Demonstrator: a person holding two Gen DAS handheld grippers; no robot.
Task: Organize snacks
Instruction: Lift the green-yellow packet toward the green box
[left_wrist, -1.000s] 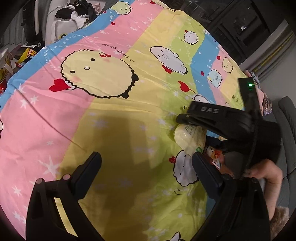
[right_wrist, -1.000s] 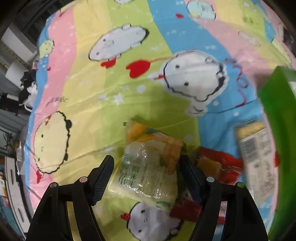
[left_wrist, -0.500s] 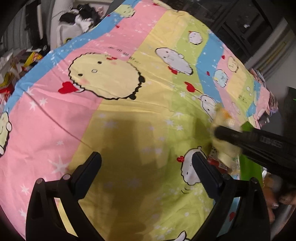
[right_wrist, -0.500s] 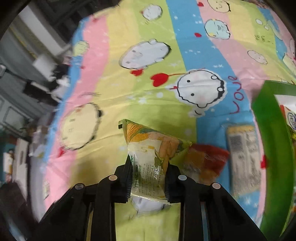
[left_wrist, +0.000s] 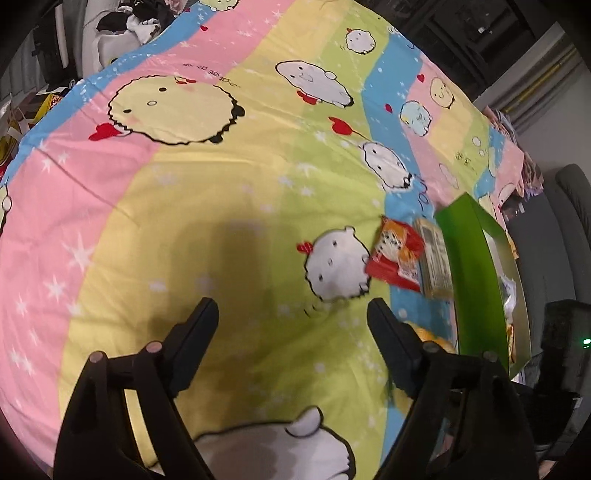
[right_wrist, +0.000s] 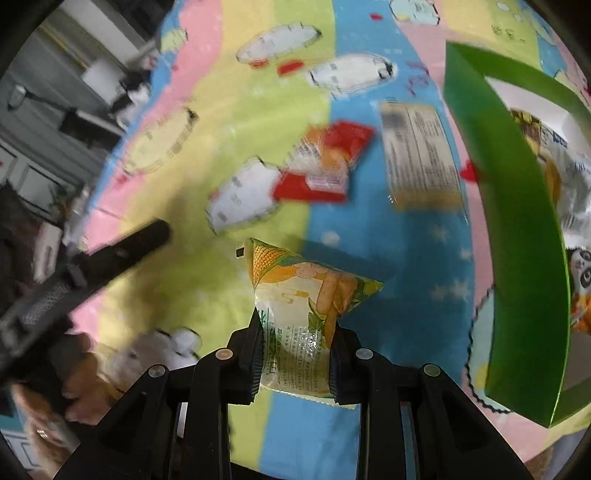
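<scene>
Spread over with a cartoon-print sheet (right_wrist: 236, 122), the bed is hosting the stowing step: the right gripper (right_wrist: 295, 354) is pinching the corn snack packet (right_wrist: 299, 306) aloft near the green box (right_wrist: 517, 229), needing a carry over its rim, while the left gripper (left_wrist: 291, 332), having just narrowed, is hanging spread and empty.

The right claw (right_wrist: 295, 332) clamped the corn snack packet (right_wrist: 303, 306), lifting it toward the green box (right_wrist: 517, 221).
</scene>
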